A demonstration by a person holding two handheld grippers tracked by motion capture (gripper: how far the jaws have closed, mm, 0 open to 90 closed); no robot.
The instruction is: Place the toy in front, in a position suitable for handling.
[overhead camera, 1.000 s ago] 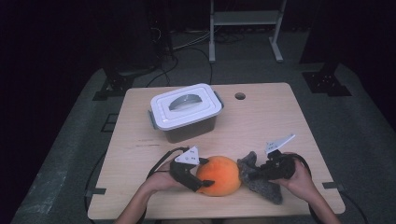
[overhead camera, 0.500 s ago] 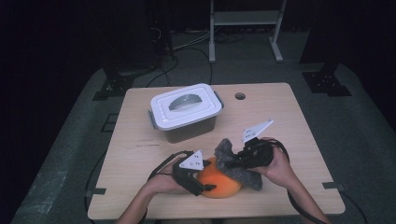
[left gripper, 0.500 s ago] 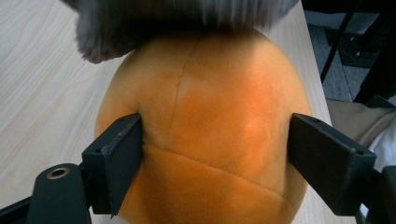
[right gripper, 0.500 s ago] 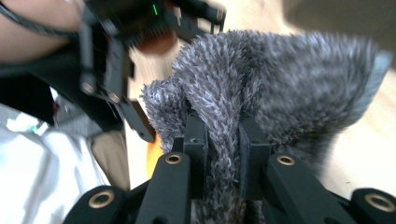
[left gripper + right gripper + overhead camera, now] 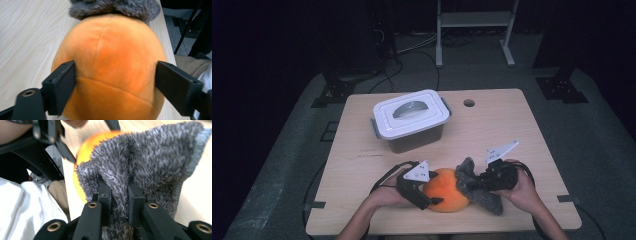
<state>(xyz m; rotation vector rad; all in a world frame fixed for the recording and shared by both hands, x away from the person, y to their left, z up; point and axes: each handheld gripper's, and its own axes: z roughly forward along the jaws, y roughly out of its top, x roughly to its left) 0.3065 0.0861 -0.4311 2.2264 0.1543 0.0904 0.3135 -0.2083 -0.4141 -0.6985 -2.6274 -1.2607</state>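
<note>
An orange plush ball point(image 5: 448, 189) rests on the wooden table point(image 5: 512, 135) near its front edge. My left gripper point(image 5: 434, 191) reaches it from the left. In the left gripper view the two black jaws point(image 5: 115, 82) clasp the ball point(image 5: 112, 57) on both sides, and they have just been opening a little with the ball still between them. My right gripper point(image 5: 472, 186) is shut on a grey fuzzy cloth point(image 5: 486, 199) against the ball's right side. In the right gripper view the cloth point(image 5: 150, 157) is pinched in a fold between the jaws point(image 5: 119, 195), with the ball point(image 5: 86, 150) behind it.
A grey plastic box with a white handled lid point(image 5: 411, 116) stands shut at the middle of the table, behind the ball. A round hole point(image 5: 469, 103) is in the tabletop near the far edge. Bare wood lies to the left and right.
The right gripper carried the cloth up and left over the ball, then came back down to the ball's right side. The left gripper and the ball stayed in place.
</note>
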